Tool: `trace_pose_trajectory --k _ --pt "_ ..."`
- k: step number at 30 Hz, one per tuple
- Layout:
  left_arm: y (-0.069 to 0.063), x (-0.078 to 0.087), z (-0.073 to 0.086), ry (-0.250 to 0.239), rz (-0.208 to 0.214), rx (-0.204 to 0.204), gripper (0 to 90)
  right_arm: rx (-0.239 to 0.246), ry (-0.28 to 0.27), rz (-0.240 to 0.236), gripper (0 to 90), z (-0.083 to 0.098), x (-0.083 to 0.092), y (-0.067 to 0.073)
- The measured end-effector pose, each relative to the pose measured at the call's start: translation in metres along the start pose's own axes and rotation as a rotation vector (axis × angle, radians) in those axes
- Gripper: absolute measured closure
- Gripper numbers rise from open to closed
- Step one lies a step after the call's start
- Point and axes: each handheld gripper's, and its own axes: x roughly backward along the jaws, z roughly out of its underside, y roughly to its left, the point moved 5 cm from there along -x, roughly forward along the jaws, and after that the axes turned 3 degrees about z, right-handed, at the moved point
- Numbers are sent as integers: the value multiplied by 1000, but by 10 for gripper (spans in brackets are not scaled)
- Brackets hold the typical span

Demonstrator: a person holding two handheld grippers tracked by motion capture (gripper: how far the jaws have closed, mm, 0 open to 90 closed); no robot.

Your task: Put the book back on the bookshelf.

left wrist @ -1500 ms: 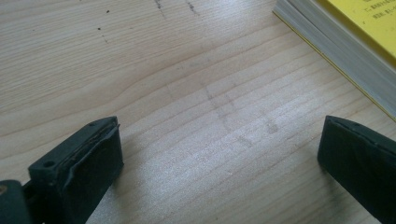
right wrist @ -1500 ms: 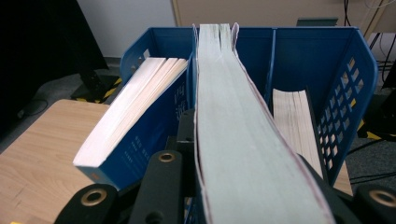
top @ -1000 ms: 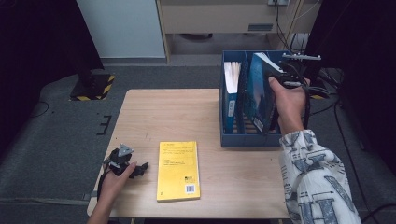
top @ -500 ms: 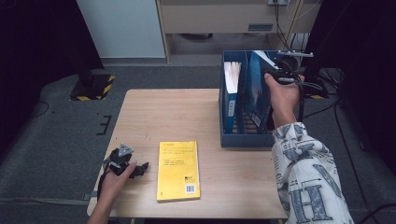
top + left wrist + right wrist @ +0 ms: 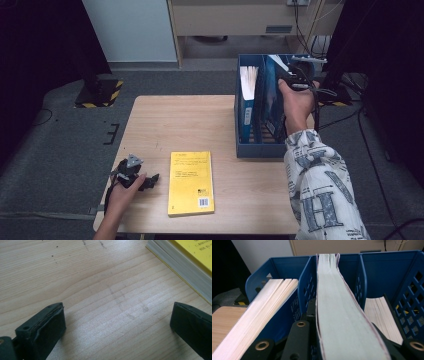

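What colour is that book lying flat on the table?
The book has a bright yellow cover with small dark print; the high view shows it best.

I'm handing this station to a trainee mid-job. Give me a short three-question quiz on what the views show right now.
1. True or false: the right gripper is shut on a book standing in the blue file rack.
2. Which thing lies flat on the wooden table beside the left gripper? A) a yellow book B) a red folder C) a white mug
3. In the left gripper view, is anything between the jaws?

Key:
1. True; the book is clamped in the middle compartment.
2. A, the yellow book.
3. No; the jaws stand wide apart over bare wood.
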Motion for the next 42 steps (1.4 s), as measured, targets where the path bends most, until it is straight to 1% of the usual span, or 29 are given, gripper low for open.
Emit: trace_pose_trajectory --k 5,8,15,23,30,37,42 --pt "0 0 0 0 0 0 0 10 7 3 737 6 -5 2" --pt "0 0 0 -2 0 0 0 1 10 3 737 10 -8 2" --pt "-1 -1 0 -3 1 2 0 2 24 10 737 19 -15 0" --pt "0 -1 -1 -2 1 -2 0 -12 26 16 737 20 -21 0" --pt "-1 -1 -1 -2 2 2 0 2 33 17 737 24 -25 3" --pt "-1 -1 -1 -3 1 3 0 -6 41 11 737 30 -29 5" --pt "-1 -1 -1 -2 2 2 0 -3 39 13 736 30 -29 6"
